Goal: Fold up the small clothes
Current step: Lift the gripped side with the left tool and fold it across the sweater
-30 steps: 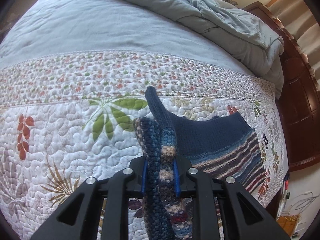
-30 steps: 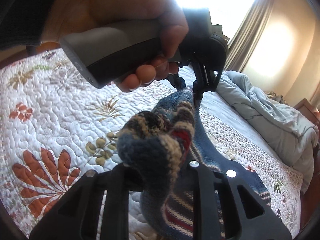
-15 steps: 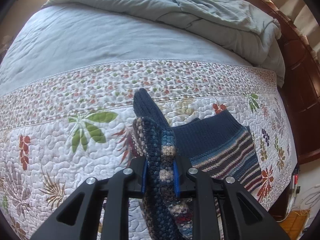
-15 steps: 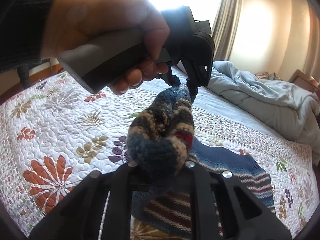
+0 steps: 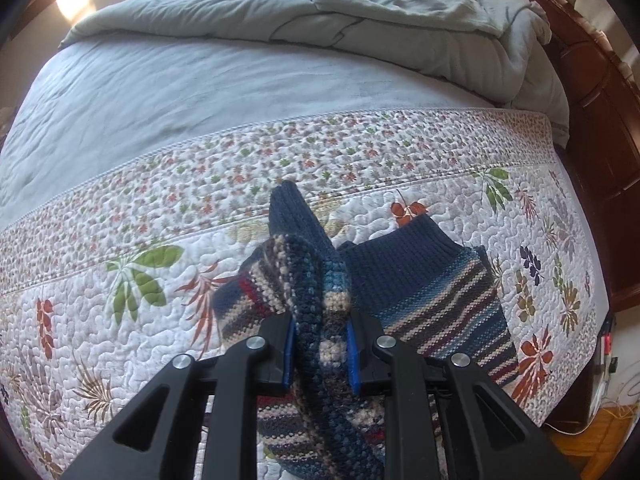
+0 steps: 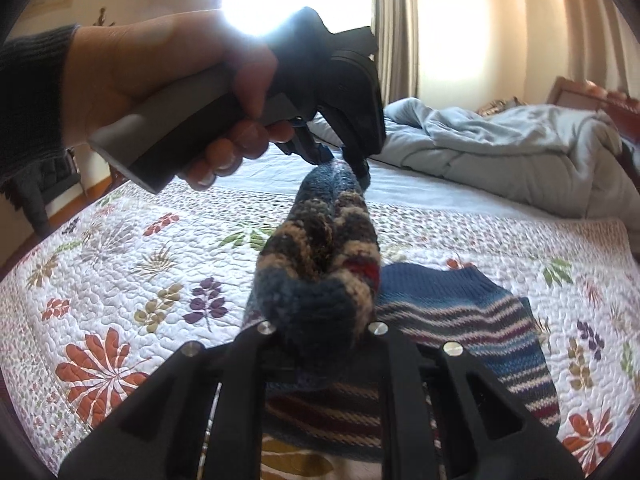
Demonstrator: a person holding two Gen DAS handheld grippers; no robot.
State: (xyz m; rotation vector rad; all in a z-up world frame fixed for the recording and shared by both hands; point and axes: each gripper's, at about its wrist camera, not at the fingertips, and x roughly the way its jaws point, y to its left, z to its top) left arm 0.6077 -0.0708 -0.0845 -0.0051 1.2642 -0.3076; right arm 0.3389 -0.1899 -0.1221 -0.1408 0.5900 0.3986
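Since the earlier frame both hands have carried the knitted sweater (image 5: 436, 292) across the bed (image 5: 200, 100), so more of the crumpled grey duvet (image 5: 400, 28) shows. The right gripper (image 6: 320, 332) has just been closing, its fingers pinching a bunched fold of the chunky striped knit. The left gripper (image 5: 320, 352) pinches another thick fold between its blue-padded fingers (image 5: 289, 354), held by a hand (image 6: 160, 80) in a dark ribbed sleeve (image 6: 32, 100). The rest of the sweater, navy ribbing above stripes, lies on the stippled floral quilt (image 5: 120, 320).
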